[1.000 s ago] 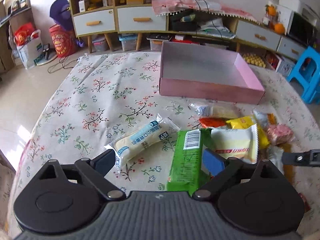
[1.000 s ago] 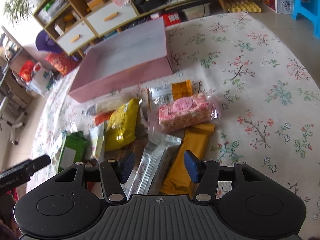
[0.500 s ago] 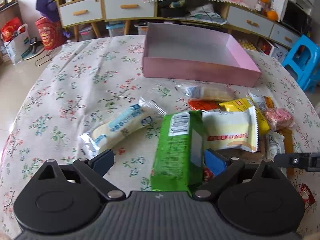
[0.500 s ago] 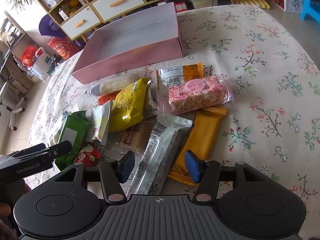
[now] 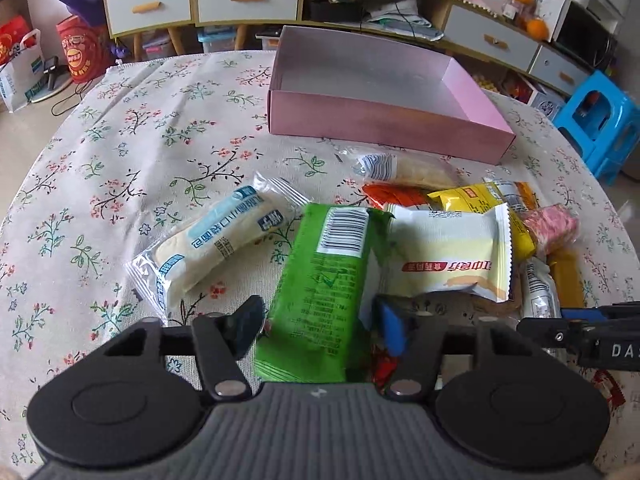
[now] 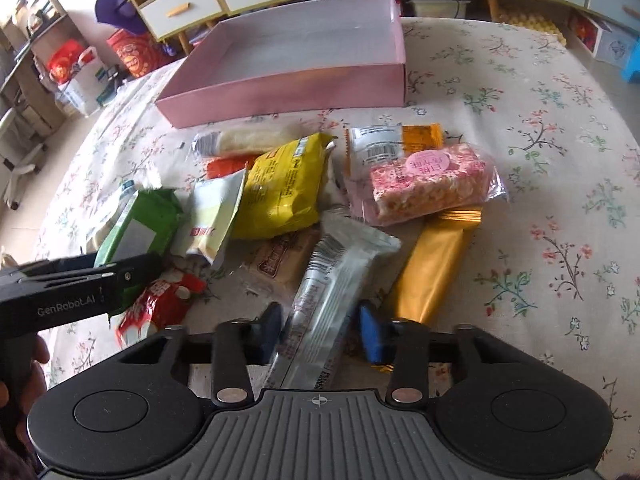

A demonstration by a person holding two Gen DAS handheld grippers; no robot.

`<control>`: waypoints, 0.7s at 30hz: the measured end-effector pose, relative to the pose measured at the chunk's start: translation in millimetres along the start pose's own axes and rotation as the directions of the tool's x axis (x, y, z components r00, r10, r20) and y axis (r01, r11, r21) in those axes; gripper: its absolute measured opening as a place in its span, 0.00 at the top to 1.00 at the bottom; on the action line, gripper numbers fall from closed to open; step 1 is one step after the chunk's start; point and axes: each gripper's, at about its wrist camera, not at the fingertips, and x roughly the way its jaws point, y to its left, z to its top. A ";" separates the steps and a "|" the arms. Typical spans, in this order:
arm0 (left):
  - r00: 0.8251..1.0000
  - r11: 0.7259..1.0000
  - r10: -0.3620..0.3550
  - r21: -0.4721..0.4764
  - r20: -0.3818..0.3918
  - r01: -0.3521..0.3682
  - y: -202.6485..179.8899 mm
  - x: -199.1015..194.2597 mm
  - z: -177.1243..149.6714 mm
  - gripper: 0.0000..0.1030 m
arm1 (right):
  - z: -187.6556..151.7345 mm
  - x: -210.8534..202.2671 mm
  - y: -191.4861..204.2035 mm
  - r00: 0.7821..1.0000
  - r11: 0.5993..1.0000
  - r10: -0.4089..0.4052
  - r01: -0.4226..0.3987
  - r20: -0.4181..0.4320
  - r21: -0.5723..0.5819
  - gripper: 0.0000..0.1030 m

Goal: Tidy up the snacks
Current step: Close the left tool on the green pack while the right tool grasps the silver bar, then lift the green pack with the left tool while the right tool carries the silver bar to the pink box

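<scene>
Left wrist view: the left gripper (image 5: 318,320) has its jaws on either side of the green packet (image 5: 324,292), which lies barcode-up at 6 o'clock on the floral desk (image 5: 120,152). The jaws have just been closing, with the packet between them; both pads sit against its edges and pinch it. At 9 o'clock of the packet lies a white-and-blue packet (image 5: 212,248), apart from the pile. At 3 o'clock a cream packet (image 5: 448,256) overlaps the green one's upper corner. Beyond it, toward 1 o'clock, are a yellow packet (image 5: 476,200) and an orange-red packet (image 5: 394,194). The pink box (image 5: 384,120) stands open at 12 o'clock, well apart from the snacks. The right gripper's arm enters at 3 o'clock.

Right wrist view: the right gripper (image 6: 318,334) straddles the silver packet (image 6: 332,296), which runs from 6 o'clock up toward 12. Its jaws have just been closing around the packet. The left pad touches the wrapper, while whether the right pad presses it I cannot tell. Just at 3 o'clock lies a gold packet (image 6: 436,264), touching the silver one's side. A pink crispy bar (image 6: 428,186) in clear wrap rests across the gold packet's far end. The left gripper (image 6: 138,276) enters from 9 o'clock, held by a hand (image 6: 24,368), with the green packet (image 6: 140,224) at its tip.
</scene>
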 end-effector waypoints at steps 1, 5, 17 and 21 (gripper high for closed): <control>1.000 1.000 0.002 0.007 0.008 -0.002 -0.7 -0.6 -0.2 0.49 | -0.8 0.0 -3.4 1.000 1.000 0.011 -0.011 0.002 0.018 0.66; 1.000 1.000 0.006 0.029 0.028 -0.007 -4.1 -5.1 -0.6 0.57 | -3.4 -2.4 -14.7 0.999 0.996 0.047 -0.047 0.013 0.072 0.69; 0.998 0.999 0.006 0.051 0.064 -0.009 1.4 -10.8 -6.5 0.60 | -3.6 -10.6 -15.7 0.995 0.993 0.080 -0.085 0.059 0.085 0.70; 0.997 0.997 0.007 0.073 0.074 -0.012 -0.8 -14.7 -3.9 0.60 | -3.7 -15.9 -17.5 0.993 0.991 0.086 -0.093 0.082 0.094 0.70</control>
